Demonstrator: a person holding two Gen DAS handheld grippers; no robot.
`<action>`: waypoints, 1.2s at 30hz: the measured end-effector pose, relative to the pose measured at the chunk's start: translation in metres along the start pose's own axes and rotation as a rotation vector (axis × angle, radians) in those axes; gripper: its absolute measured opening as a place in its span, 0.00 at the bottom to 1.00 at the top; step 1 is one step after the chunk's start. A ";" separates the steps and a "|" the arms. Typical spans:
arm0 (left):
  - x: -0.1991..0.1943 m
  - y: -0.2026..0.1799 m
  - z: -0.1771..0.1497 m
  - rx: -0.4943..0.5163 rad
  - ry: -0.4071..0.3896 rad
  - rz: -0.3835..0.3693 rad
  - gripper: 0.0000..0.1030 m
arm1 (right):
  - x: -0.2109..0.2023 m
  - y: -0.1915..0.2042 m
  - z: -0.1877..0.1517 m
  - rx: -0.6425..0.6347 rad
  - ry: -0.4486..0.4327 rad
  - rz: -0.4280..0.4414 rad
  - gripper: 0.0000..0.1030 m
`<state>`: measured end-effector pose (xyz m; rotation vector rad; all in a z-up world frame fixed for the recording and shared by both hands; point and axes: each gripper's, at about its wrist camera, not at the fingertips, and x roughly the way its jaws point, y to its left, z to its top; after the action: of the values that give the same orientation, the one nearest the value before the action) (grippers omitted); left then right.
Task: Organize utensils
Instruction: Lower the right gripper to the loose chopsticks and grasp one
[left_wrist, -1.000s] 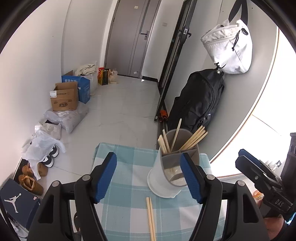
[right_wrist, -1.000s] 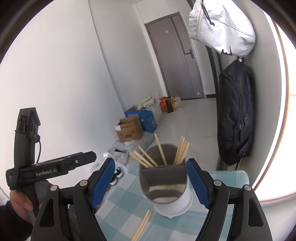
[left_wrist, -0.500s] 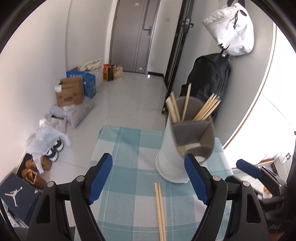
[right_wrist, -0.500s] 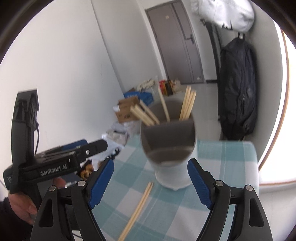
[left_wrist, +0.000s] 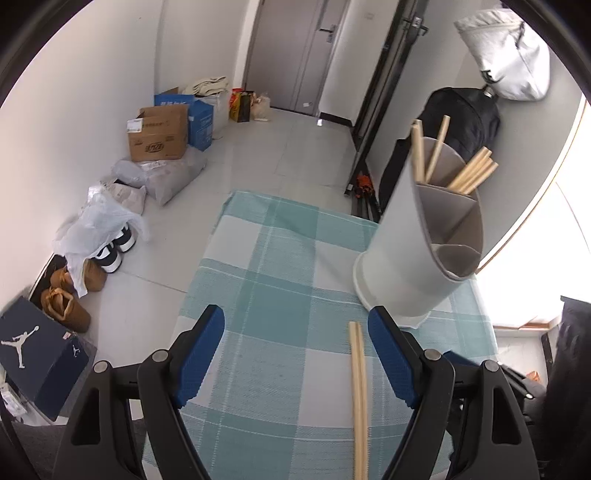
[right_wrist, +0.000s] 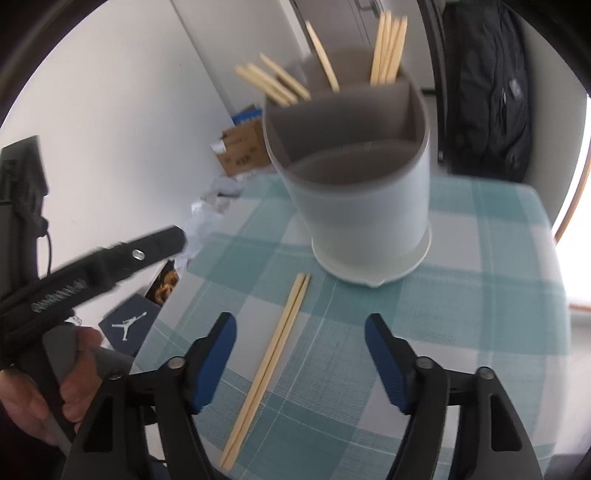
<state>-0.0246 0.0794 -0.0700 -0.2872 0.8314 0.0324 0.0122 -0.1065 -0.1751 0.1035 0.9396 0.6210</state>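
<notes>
A white utensil holder (left_wrist: 413, 251) with grey dividers stands on a teal checked tablecloth (left_wrist: 280, 280); it also shows in the right wrist view (right_wrist: 362, 206). Several wooden chopsticks (right_wrist: 388, 48) stand in its far compartments. A loose pair of chopsticks (left_wrist: 358, 391) lies flat on the cloth in front of the holder, also in the right wrist view (right_wrist: 273, 354). My left gripper (left_wrist: 295, 350) is open and empty, just left of the pair. My right gripper (right_wrist: 301, 362) is open and empty above the pair. The left gripper's body (right_wrist: 92, 273) shows at the left of the right wrist view.
The table edge drops to a tiled floor with cardboard boxes (left_wrist: 159, 136), bags and shoes (left_wrist: 110, 251) at left. A black backpack (left_wrist: 461, 122) and a white bag (left_wrist: 509, 55) hang on the right wall. A window is at right.
Both grippers have tilted down and moved closer to the table; the holder has shifted up and right in the left view. The loose chopstick pair now lies between the right gripper's fingers.
</notes>
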 end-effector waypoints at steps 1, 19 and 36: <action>0.000 0.001 0.000 -0.002 -0.003 0.004 0.74 | 0.004 0.001 0.001 -0.001 0.013 -0.006 0.59; -0.014 0.032 0.006 -0.116 -0.033 -0.030 0.74 | 0.062 0.015 0.018 -0.089 0.192 -0.145 0.23; -0.017 0.054 0.009 -0.182 -0.008 -0.050 0.74 | 0.081 0.044 0.031 -0.190 0.291 -0.317 0.13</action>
<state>-0.0374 0.1347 -0.0650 -0.4787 0.8142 0.0627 0.0516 -0.0209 -0.1996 -0.3083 1.1433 0.4332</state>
